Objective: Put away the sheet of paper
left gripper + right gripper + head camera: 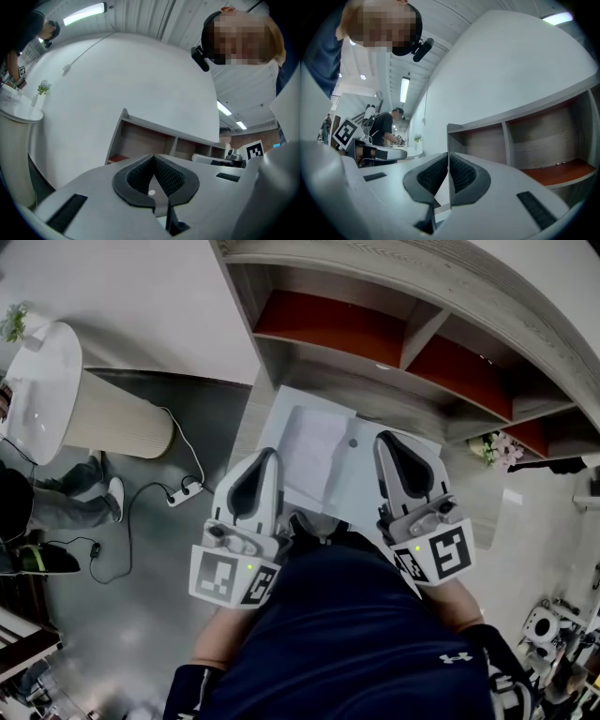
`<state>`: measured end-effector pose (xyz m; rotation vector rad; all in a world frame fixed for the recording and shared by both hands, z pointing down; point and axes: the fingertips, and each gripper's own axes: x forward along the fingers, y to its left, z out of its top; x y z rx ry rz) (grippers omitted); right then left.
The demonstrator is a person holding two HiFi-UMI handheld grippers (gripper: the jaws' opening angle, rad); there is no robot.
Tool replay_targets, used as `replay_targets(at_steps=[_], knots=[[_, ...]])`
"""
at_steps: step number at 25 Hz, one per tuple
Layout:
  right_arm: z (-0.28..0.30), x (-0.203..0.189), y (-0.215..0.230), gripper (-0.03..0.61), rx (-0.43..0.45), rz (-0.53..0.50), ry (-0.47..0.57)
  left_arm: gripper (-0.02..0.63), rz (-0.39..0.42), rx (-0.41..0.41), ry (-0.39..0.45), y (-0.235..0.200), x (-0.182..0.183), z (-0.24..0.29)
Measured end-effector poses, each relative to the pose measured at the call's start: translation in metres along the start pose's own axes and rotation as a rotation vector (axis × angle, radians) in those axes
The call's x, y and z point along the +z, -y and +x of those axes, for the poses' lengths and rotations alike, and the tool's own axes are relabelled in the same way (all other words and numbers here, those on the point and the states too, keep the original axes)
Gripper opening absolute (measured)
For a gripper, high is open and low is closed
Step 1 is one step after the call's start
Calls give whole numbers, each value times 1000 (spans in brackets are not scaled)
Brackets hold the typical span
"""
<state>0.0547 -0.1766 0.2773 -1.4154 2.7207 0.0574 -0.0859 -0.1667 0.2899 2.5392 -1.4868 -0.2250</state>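
Head view: the left tool (pixel 267 465) and the right tool (pixel 389 451) point away from the person, side by side and apart, with the sheet of paper (pixel 319 456) stretched between them. The left tool's tip overlaps the sheet's left edge and the right tool's tip overlaps its right edge. The sheet sits just in front of the person's chest. Its far edge is close to the lower board of the wooden shelf unit (pixel 422 329), whose compartments have red floors. Whether the paper touches that board cannot be told.

Left gripper view: the left tool (pixel 153 168) is clenched, its ribbed black pads meeting in a closed seam. A thin grey layer runs down from the seam, too faint to name with certainty. The shelf unit stands beyond, against a white wall.

Right gripper view: the right tool (pixel 448 161) is clenched on the sheet of paper (pixel 443 193). The paper shows edge-on as a thin pale line between the pads and spreads white below them. The shelf compartments lie far and to the right.
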Motion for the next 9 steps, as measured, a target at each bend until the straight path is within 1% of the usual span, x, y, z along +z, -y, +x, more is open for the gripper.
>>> replay_targets(at_steps=[9], knots=[[1, -3, -1, 20, -11, 6, -3, 16, -8, -9, -4, -3, -2, -1]])
